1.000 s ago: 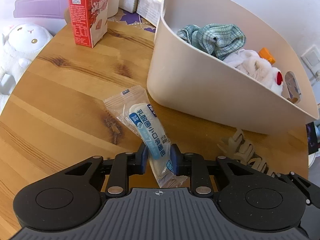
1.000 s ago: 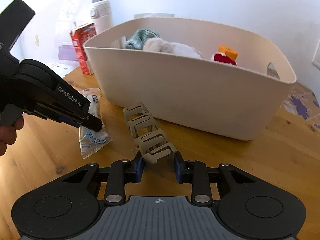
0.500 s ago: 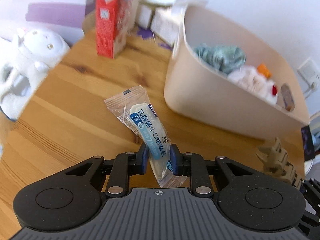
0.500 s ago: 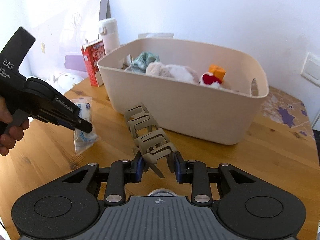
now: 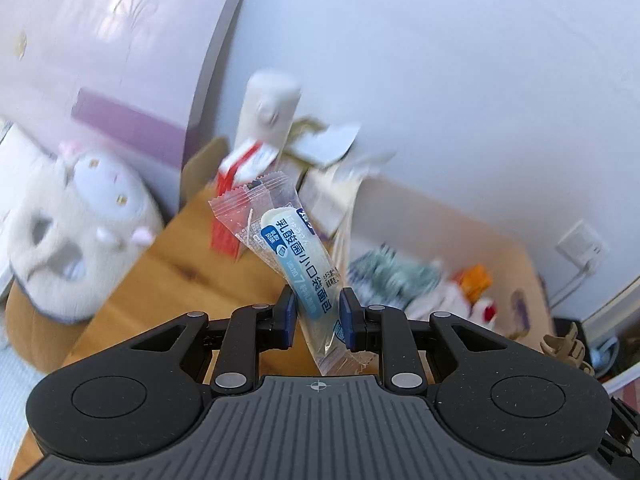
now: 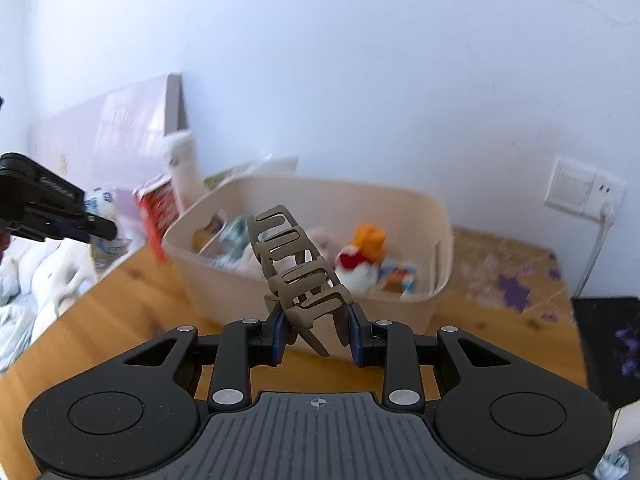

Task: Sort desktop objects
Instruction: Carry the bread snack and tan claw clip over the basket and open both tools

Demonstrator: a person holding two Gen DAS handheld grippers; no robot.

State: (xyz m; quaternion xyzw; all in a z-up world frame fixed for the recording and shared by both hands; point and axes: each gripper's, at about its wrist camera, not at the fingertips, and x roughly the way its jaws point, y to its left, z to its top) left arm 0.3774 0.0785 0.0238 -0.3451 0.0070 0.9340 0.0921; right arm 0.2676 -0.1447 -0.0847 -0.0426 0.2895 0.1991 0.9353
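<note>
Both tools loaded above the tabletop [image 6: 120,312].
Left tool [image 5: 316,312] clamps a snack packet [image 5: 296,256]; right tool [image 6: 316,332] clamps a hair claw [image 6: 296,264] before the bin [image 6: 400,208].

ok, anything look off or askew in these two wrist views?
Nothing spilled or damaged. The snack packet sits tilted in the left gripper, pinched near its lower end. The hair clip is gripped at one end by the right gripper, leaning left. The bin stands upright.
</note>
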